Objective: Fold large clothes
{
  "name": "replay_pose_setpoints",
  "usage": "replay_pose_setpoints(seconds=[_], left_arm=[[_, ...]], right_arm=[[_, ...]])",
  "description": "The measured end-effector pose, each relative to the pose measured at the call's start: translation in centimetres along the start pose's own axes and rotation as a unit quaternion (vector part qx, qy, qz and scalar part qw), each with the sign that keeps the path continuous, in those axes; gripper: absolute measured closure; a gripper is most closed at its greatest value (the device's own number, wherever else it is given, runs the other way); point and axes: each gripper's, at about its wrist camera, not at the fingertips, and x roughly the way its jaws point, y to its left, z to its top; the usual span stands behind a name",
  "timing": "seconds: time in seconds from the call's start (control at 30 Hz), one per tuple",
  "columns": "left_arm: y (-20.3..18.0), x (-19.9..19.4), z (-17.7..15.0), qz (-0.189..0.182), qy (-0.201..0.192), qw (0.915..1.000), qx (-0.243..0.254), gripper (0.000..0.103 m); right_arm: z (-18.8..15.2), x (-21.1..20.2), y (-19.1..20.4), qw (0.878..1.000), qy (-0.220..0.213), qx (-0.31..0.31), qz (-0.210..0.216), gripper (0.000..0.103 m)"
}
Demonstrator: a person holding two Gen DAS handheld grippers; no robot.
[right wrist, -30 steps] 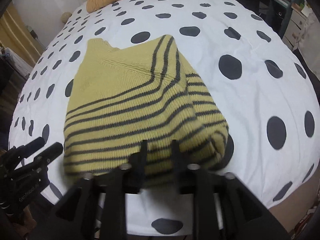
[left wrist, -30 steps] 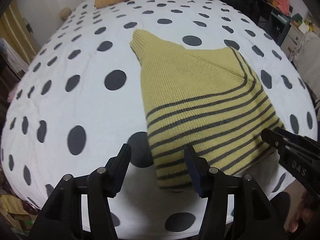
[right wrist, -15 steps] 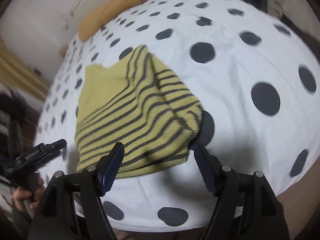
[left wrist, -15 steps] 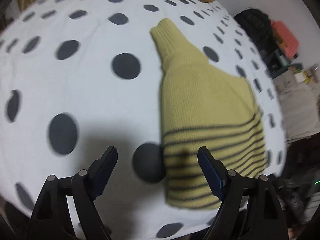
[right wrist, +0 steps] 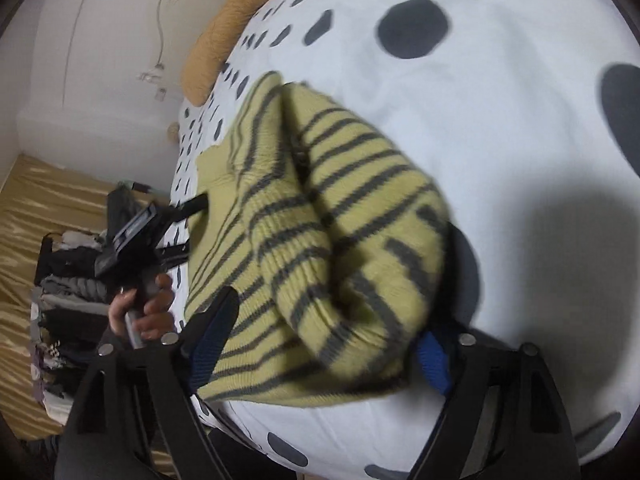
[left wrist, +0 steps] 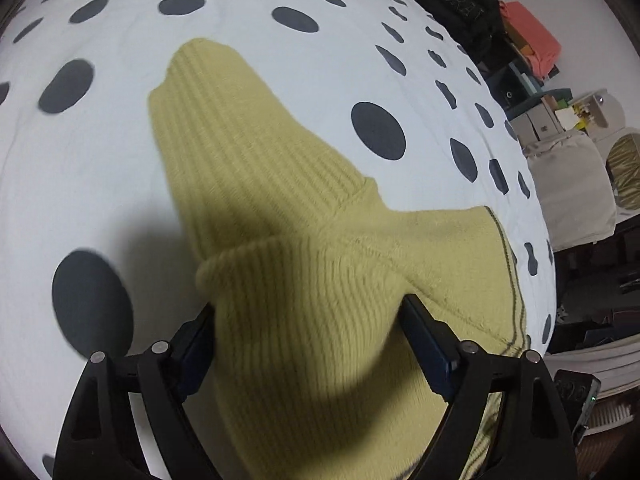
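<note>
Bed with white cover spotted in dark grey (left wrist: 248, 40): carries the whole work. A tan pillow (right wrist: 228, 36) lies at its far end, well apart from the garment.

Yellow ribbed knit sweater with dark grey stripes (right wrist: 328, 232): lies partly folded near the bed's near edge. A second ago both cameras saw it from further back. Now each views it close and steeply from above, with knit filling the space between the jaws. Judgement: both grippers are placed for the next fold.

Orientation: in the left wrist view the plain ribbed sleeve (left wrist: 240, 148) lies flat, running away from the camera toward the far end of the bed, cuff farthest. The garment's long axis appears to lie the same way. In the right wrist view a striped layer bulges in a thick roll at the near end.

Left gripper (left wrist: 308, 336): jaws have just spread wide, released, straddling a raised fold of plain knit. The pads show no squeeze on it.

Right gripper (right wrist: 324, 340): jaws have just been closing, with the striped roll between them. Still spread; no firm pinch evident
</note>
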Motion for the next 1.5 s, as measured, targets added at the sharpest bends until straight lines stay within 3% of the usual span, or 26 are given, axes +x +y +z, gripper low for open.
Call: replay_pose_setpoints(seconds=[0.07, 0.1, 0.17, 0.27, 0.4, 0.47, 0.57, 0.63, 0.7, 0.73, 0.77, 0.83, 0.87, 1.0, 1.1, 1.2, 1.23, 1.37, 1.43, 1.5], left_arm=[[-1.2, 0.1, -0.1, 0.023, -0.010, 0.9993, 0.028, 0.045], [-1.6, -0.1, -0.1, 0.037, -0.016, 0.9985, 0.037, 0.051], [-2.0, -1.0, 0.0, 0.042, -0.025, 0.9981, 0.037, 0.064], [-2.0, -2.6, 0.5, 0.035, -0.038, 0.9985, 0.017, 0.071], [-2.0, -7.8, 2.0, 0.024, -0.092, 0.9954, 0.015, 0.077], [-2.2, -10.3, 3.2, 0.033, -0.113, 0.9927, 0.025, 0.077], [0.4, -12.9, 5.0, 0.044, -0.122, 0.9915, 0.010, 0.074], [3.4, -11.4, 5.3, 0.079, -0.080, 0.9937, -0.003, 0.066], [7.2, -7.0, 4.8, 0.121, -0.004, 0.9924, -0.021, 0.063], [9.0, -5.1, 4.3, 0.122, 0.016, 0.9920, -0.031, 0.052], [9.9, -5.0, 4.2, 0.101, 0.006, 0.9940, -0.041, 0.046], [11.6, -5.8, 4.8, 0.028, -0.009, 0.9962, -0.081, 0.046], [12.1, -6.3, 5.5, 0.019, -0.020, 0.9956, -0.090, 0.047], [12.8, -8.7, 10.4, 0.084, -0.079, 0.9909, -0.070, 0.053], [13.3, -11.4, 14.2, 0.138, -0.118, 0.9811, -0.065, 0.058], [13.8, -17.2, 15.4, 0.119, -0.185, 0.9720, -0.082, 0.054], [13.8, -18.5, 15.2, 0.113, -0.187, 0.9725, -0.079, 0.053], [12.0, -18.3, 10.8, 0.126, -0.131, 0.9832, -0.017, 0.045], [11.8, -15.0, 8.1, 0.150, -0.081, 0.9853, 0.009, 0.043], [13.1, -11.2, 6.7, 0.175, -0.032, 0.9841, 0.001, 0.044]], right_arm=[[0.2, 1.0, 1.1, 0.999, 0.010, -0.028, -0.039, 0.049], [0.2, 1.2, 1.5, 0.999, 0.010, -0.033, -0.040, 0.058], [0.2, 1.3, 2.7, 0.998, 0.011, -0.035, -0.041, 0.060], [-0.1, 0.9, 5.3, 0.997, -0.003, -0.048, -0.053, 0.063], [-0.2, 0.8, 8.2, 1.000, -0.006, -0.029, 0.002, 0.064], [-0.5, 1.6, 10.0, 0.999, -0.003, -0.031, 0.028, 0.064], [-0.9, 3.6, 12.2, 0.998, -0.005, -0.044, 0.044, 0.064], [-1.1, 5.7, 12.3, 0.999, 0.009, -0.032, 0.036, 0.064], [-1.3, 9.1, 11.2, 0.998, 0.043, -0.035, -0.026, 0.064], [-1.7, 11.4, 10.1, 0.995, 0.070, -0.028, -0.059, 0.062], [-2.1, 12.2, 9.3, 0.996, 0.076, -0.017, -0.053, 0.060], [-2.2, 11.8, 9.1, 0.997, 0.067, -0.011, -0.042, 0.060], [-2.1, 11.7, 9.4, 0.996, 0.067, -0.019, -0.046, 0.059], [-2.0, 11.9, 9.5, 0.996, 0.074, -0.014, -0.051, 0.058], [-2.1, 11.6, 9.9, 0.996, 0.070, -0.020, -0.059, 0.058], [-2.1, 9.5, 10.8, 0.996, 0.051, -0.024, -0.073, 0.057], [-2.2, 8.3, 11.3, 0.996, 0.037, -0.031, -0.080, 0.057], [-0.9, 3.7, 14.9, 0.991, -0.037, -0.086, -0.094, 0.056], [0.6, 3.7, 17.1, 0.987, -0.048, -0.124, -0.094, 0.056], [2.1, 4.9, 18.7, 0.985, -0.043, -0.145, -0.084, 0.056]])
